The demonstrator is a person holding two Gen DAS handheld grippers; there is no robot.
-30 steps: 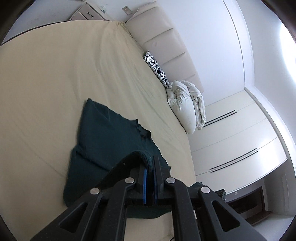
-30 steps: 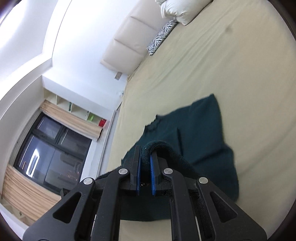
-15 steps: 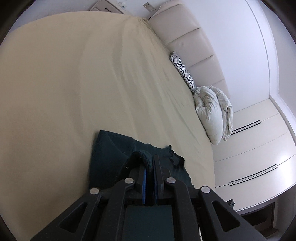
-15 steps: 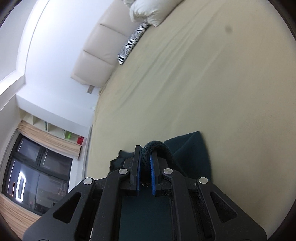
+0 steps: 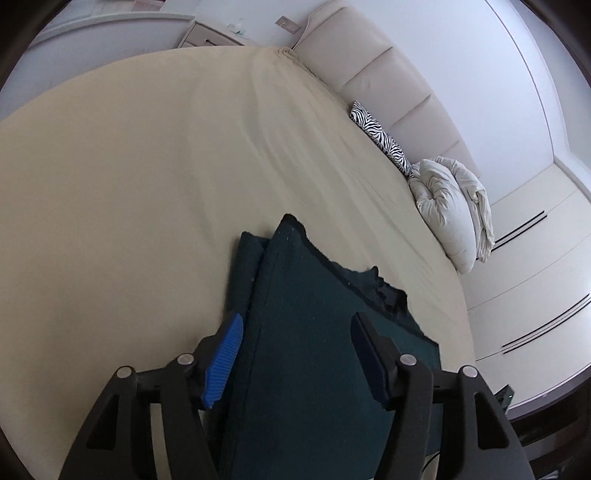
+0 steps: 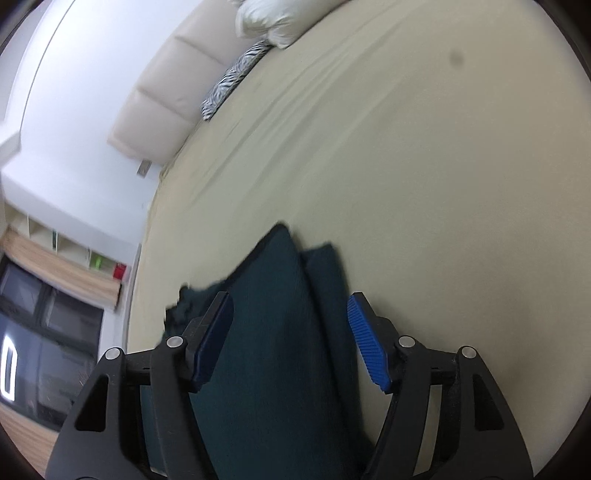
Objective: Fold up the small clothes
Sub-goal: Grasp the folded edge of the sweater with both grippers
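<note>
Bedsheet (image 5: 147, 177), beige and faintly creased, lies bare beyond the folded dark-teal knit garment (image 5: 314, 350). Left gripper (image 5: 295, 354) and right gripper (image 6: 291, 339) have just been opening; jaws apart, garment beneath, unpinched.

garment (image 5: 314, 332) on bed (image 5: 129, 184) | pillows (image 5: 447, 206) behind, at headboard (image 5: 369, 66)

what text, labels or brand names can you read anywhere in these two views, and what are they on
None: no legible word, number or logo shows in either view.
The dark green garment shows no tag or print.
The black and white marks on the zebra pillow are stripes, not letters.
The small colored items on the shelf by the window are too blurred to tell whether they carry text.
The wall plate beside the headboard looks blank.
</note>
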